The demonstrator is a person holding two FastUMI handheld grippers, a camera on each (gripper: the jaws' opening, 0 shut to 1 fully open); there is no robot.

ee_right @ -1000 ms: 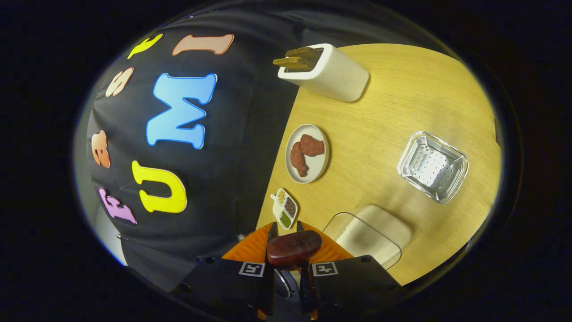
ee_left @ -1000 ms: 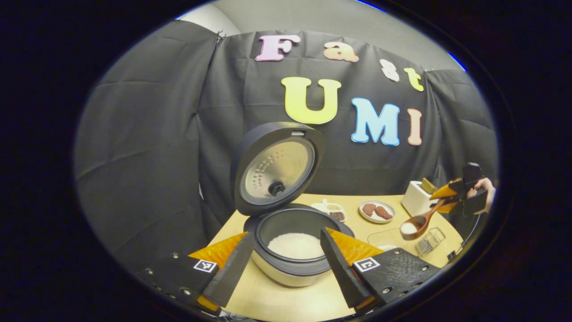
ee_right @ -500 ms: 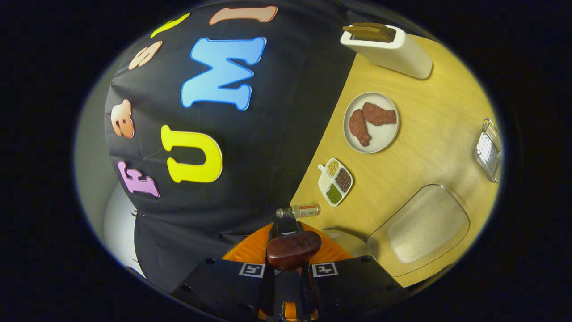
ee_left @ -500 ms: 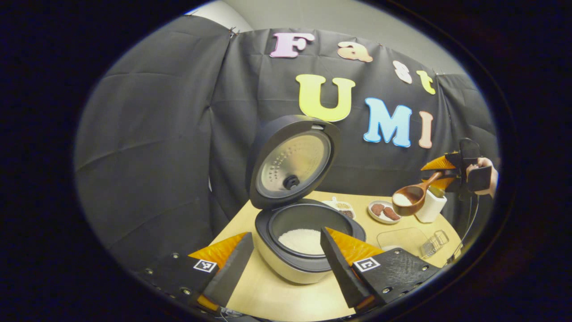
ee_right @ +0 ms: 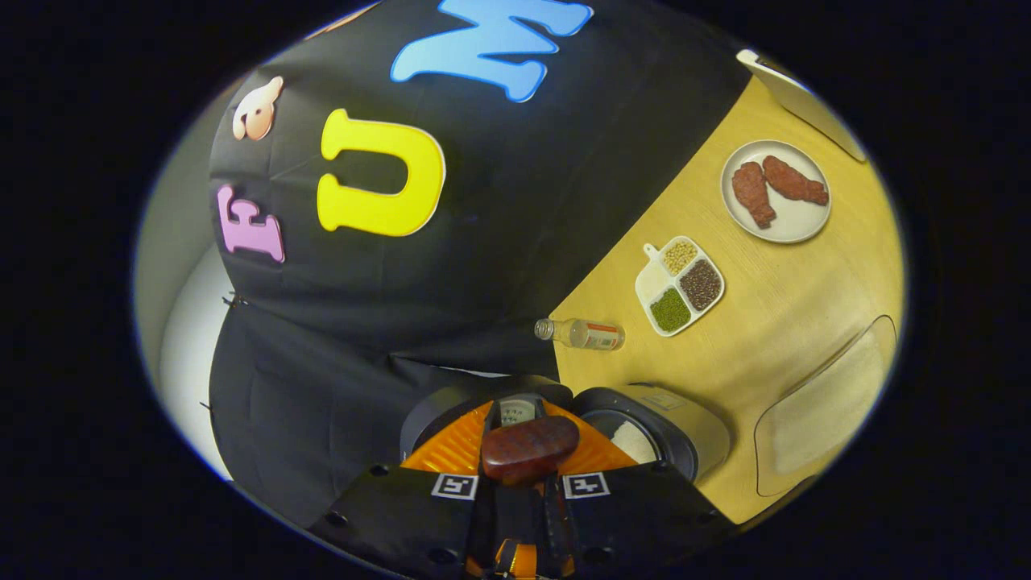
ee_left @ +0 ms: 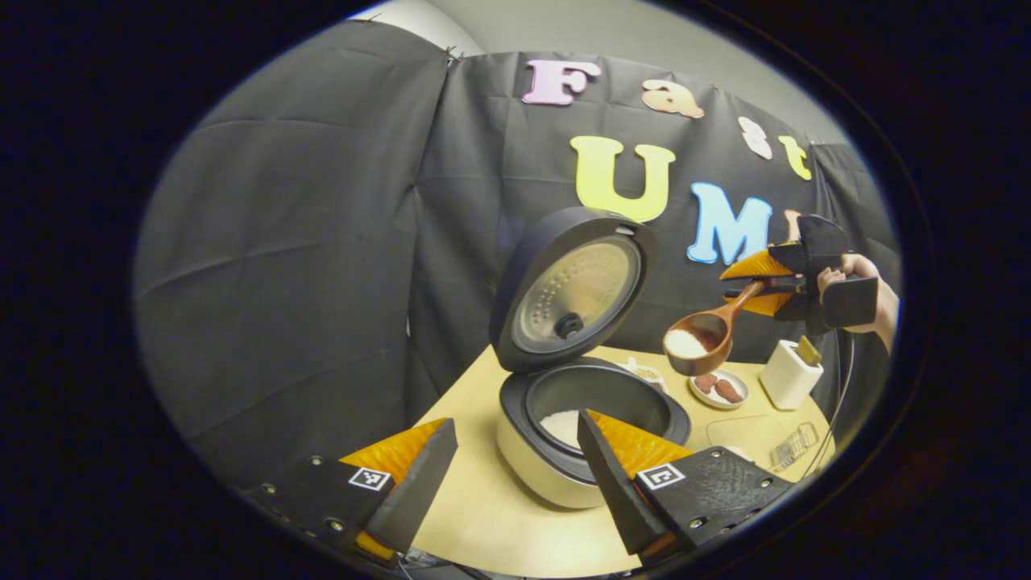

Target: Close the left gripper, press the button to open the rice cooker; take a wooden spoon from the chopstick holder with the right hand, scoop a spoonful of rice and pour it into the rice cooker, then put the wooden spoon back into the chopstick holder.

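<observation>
The rice cooker (ee_left: 592, 439) stands open on the wooden table (ee_left: 483, 515), lid (ee_left: 573, 288) tilted up and back, with white rice (ee_left: 561, 425) lying in its inner pot. The wooden spoon (ee_left: 702, 332) hangs in the air to the right of the lid and above the table, its bowl carrying a mound of rice. Behind it sit a plate (ee_right: 777, 201) with 2 brown pieces, a 4-part dish of grains (ee_right: 679, 274), a small bottle (ee_right: 581, 333) lying on its side, a clear tray (ee_right: 826, 407) and the white chopstick holder (ee_left: 791, 375). The right gripper (ee_left: 753, 283) is clamped on the spoon's handle — a hand (ee_left: 854, 292) holds it. The left gripper (ee_left: 511, 471) hovers with fingers spread wide, empty, the cooker seen between them.
</observation>
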